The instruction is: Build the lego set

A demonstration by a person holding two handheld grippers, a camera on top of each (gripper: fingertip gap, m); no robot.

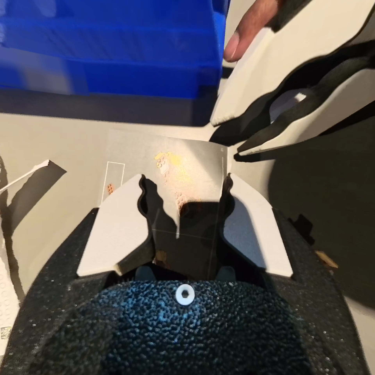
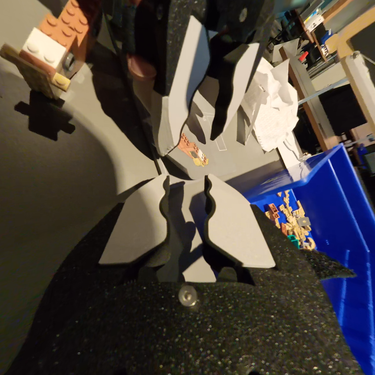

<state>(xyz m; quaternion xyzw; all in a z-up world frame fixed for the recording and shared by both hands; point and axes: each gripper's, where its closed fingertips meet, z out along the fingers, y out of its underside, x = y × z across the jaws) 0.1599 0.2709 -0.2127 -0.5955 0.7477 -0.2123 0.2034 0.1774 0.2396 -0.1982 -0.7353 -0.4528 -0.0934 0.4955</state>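
Observation:
An instruction booklet page (image 1: 194,162) with pictures of orange and yellow bricks lies on the pale table (image 1: 60,142). My left gripper (image 1: 185,176) hangs over it, jaws wide apart and empty. My right gripper (image 1: 236,155) comes in from the upper right, its tips by the page's far right corner. In the right wrist view my right gripper (image 2: 186,178) has its jaws a little apart with nothing between them. The left gripper (image 2: 192,134) faces it over the page (image 2: 215,160). A partly built model (image 2: 50,46) of orange-brown, white and tan bricks stands at the upper left.
A blue bin (image 1: 121,60) stands just behind the page. In the right wrist view the bin (image 2: 334,203) holds several small tan and brown pieces (image 2: 290,219). Crumpled white paper (image 2: 274,111) lies past it. Torn white packaging (image 1: 24,178) lies at the left. A person's finger (image 1: 237,44) shows above.

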